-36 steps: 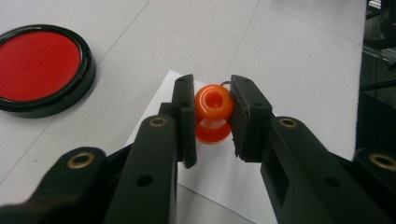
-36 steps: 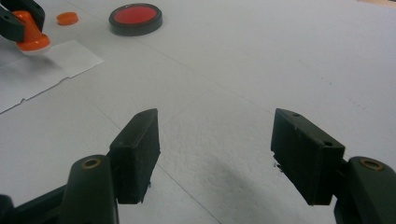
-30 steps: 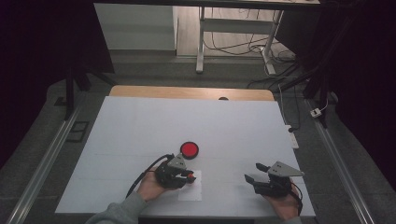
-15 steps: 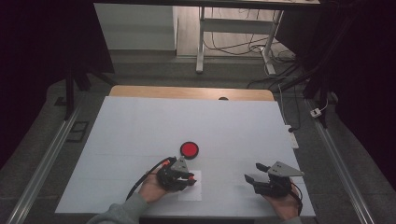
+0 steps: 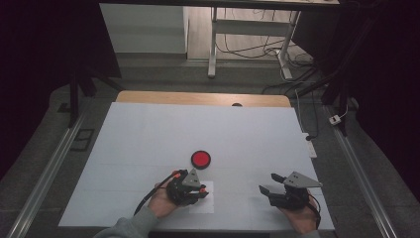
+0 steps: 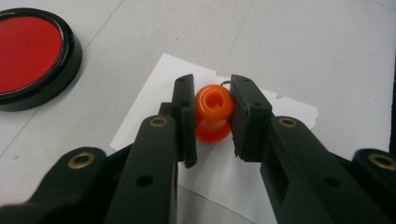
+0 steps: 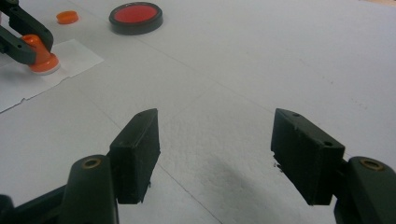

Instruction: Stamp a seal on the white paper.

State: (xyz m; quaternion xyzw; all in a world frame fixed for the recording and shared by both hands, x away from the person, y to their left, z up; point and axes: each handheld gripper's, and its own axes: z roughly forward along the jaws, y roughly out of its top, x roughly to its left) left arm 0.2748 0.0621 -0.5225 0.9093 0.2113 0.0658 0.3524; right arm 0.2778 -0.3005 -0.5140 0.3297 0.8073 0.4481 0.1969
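An orange spool-shaped stamp [image 6: 214, 103] stands upright on a white paper slip [image 6: 154, 93]. My left gripper [image 6: 211, 116] is shut on it, one pad on each side of its head. In the high view this gripper [image 5: 199, 191] sits over the slip [image 5: 205, 204], just below the round red ink pad [image 5: 200, 159] in its black case. The right gripper view shows the held stamp [image 7: 41, 53] far left. My right gripper [image 7: 215, 140] is open with nothing between its pads, resting near the front edge [image 5: 268, 183].
A small orange cap [image 7: 67, 17] lies beyond the slip, left of the ink pad [image 7: 136, 14]. A white sheet [image 5: 148, 134] covers the table. A wooden strip [image 5: 198, 98] runs along its far edge, and metal rails flank both sides.
The left gripper has shifted very slightly toward the near edge, still over the paper slip. The right gripper has not moved.
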